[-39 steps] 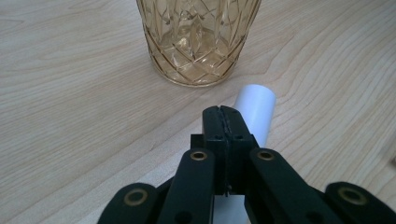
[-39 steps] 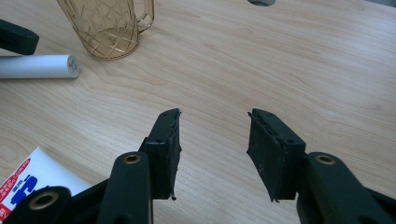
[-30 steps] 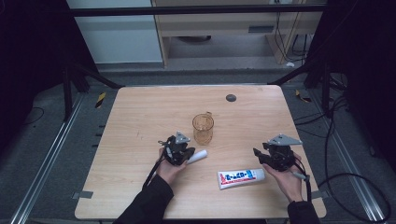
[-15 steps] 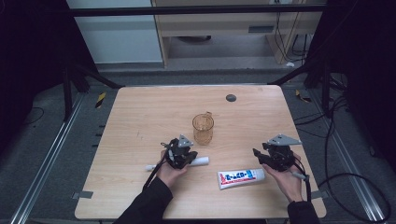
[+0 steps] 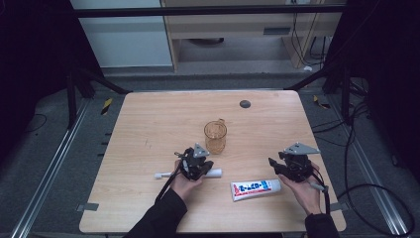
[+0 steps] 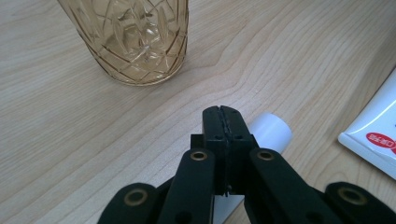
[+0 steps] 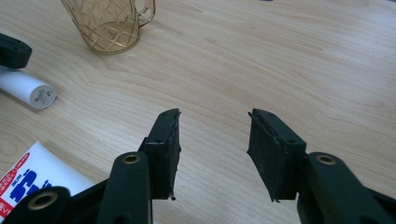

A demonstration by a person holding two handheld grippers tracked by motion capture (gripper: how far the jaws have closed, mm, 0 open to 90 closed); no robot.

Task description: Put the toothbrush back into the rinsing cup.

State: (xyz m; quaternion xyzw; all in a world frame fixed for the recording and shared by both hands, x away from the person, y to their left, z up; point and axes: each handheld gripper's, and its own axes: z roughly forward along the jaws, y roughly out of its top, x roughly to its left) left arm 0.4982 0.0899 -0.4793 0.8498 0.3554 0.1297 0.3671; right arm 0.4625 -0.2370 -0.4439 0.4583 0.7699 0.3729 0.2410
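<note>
Amber diamond-cut mug (image 5: 215,136); white tube (image 5: 255,189).

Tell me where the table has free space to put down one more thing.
The table is bare along the far half behind the glass mug, apart from a small dark disc, and down its left side. The near middle is crowded: white tube, toothpaste box and both claws.

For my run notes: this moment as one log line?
left gripper: shut over white toothbrush | right gripper: open, empty | toothpaste: on table
</note>
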